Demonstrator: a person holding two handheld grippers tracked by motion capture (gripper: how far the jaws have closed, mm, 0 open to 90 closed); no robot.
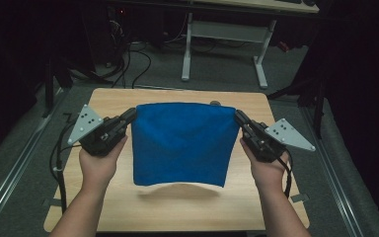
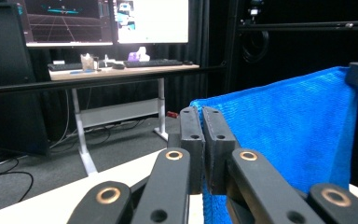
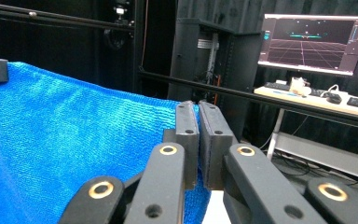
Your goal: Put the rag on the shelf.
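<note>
Blue woven cloth [image 1: 180, 143] is hanging above the pale wooden worktop [image 1: 128, 98], left tongs [image 1: 130, 116] and right tongs [image 1: 239, 117] each pinching one upper corner.

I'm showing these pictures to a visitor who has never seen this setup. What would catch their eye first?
The bright blue cloth, stretched and hanging above the middle of the wooden table, stands out first. Next come the left hand-held gripper and the right hand-held gripper, each shut on one top corner of it. Behind, lit monitors glow over a desk in the dark room.
</note>
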